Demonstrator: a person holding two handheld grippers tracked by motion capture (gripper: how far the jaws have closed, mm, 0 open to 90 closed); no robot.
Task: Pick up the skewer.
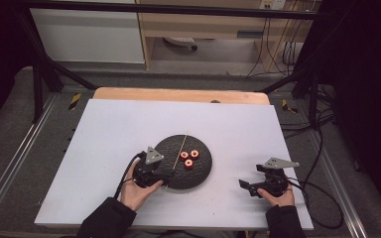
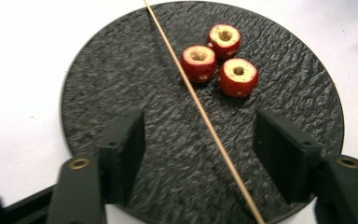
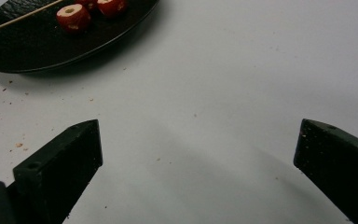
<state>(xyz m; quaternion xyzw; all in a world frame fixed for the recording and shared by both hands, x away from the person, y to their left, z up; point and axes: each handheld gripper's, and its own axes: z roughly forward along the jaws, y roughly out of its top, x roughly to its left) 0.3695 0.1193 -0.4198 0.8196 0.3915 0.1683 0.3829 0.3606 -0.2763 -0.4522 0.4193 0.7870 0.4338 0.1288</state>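
- Black left gripper [image 2: 199,154]: jaws wide, straddling the wooden skewer [image 2: 200,112] at its near end.
- Skewer: lies on the dark round plate [image 2: 121,84], long axis near-to-far.
- Right gripper [image 1: 256,187]: jaws wide, empty, well right of plate.

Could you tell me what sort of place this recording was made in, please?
Probably a lab recording station, not a kitchen: a white-covered table inside a black metal frame, cables on the floor, and a staged black plate with cored red fruit pieces and a skewer.
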